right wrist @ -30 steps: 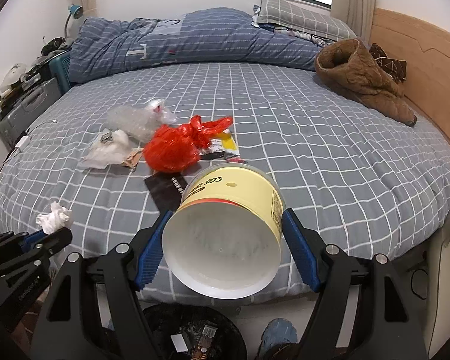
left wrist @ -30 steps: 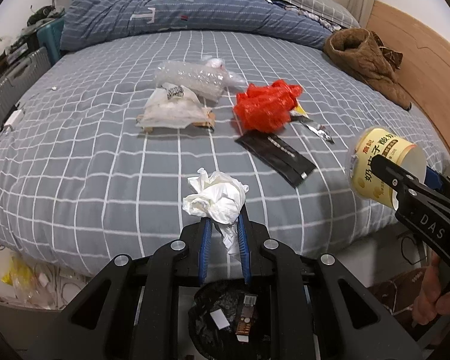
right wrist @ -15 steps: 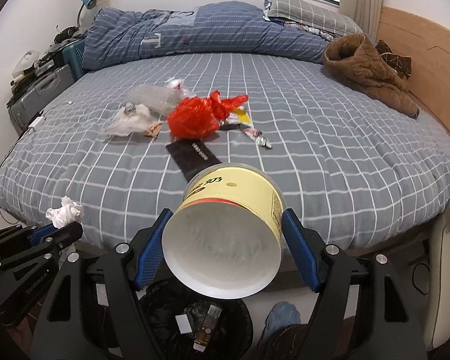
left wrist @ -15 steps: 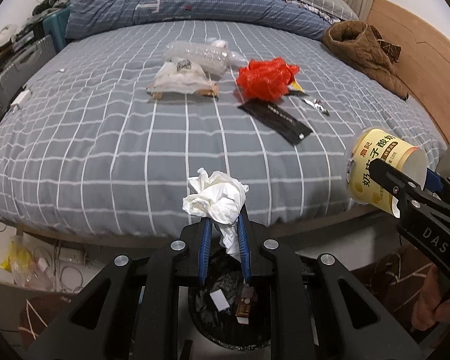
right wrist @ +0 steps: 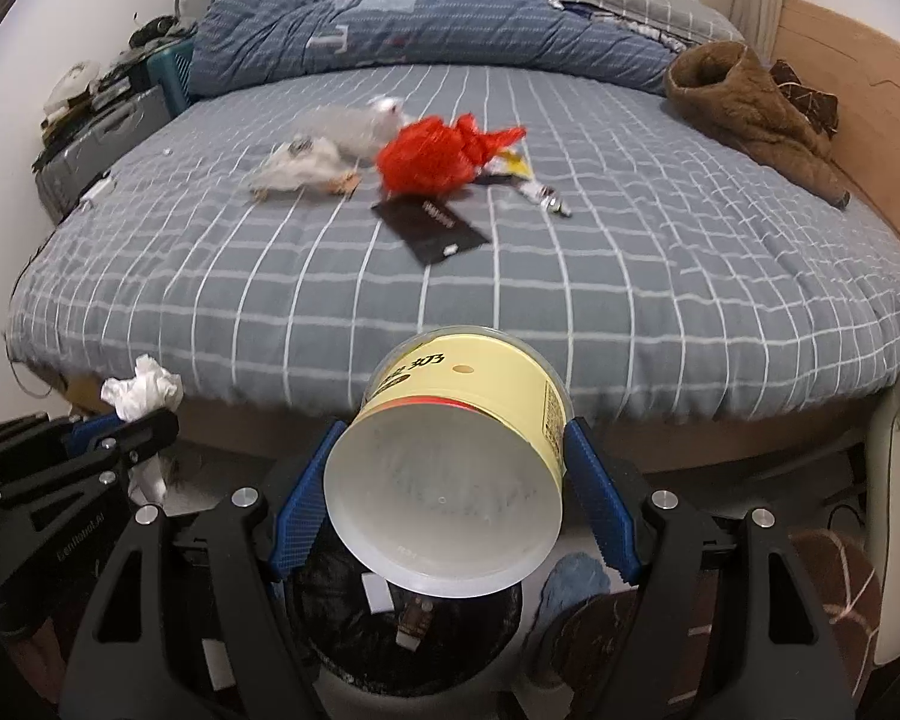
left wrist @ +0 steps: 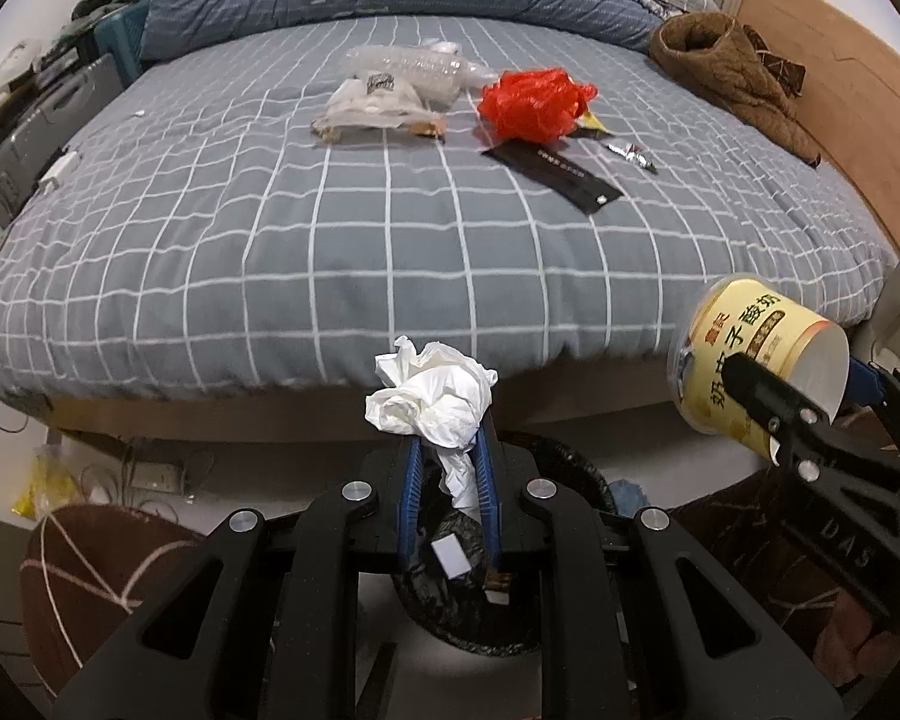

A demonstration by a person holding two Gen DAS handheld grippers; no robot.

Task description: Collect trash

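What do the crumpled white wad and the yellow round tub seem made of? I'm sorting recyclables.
Crumpled white wad: probably tissue paper, matte, with soft irregular creases. Yellow round tub: its material is unclear, perhaps coated paperboard or thin plastic; printed yellow wall, smooth white underside.

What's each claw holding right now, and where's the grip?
Left claw: crumpled white tissue, pinched at its lower tail. Right claw: yellow cylindrical paper tub, clamped across its side walls near the open rim.

Soft, even indoor light covers the bed (left wrist: 390,228) with only faint shadows. Fisheye distortion bends the edges and darkens the corners. In the right wrist view, the red bag (right wrist: 438,153) is motion-blurred.
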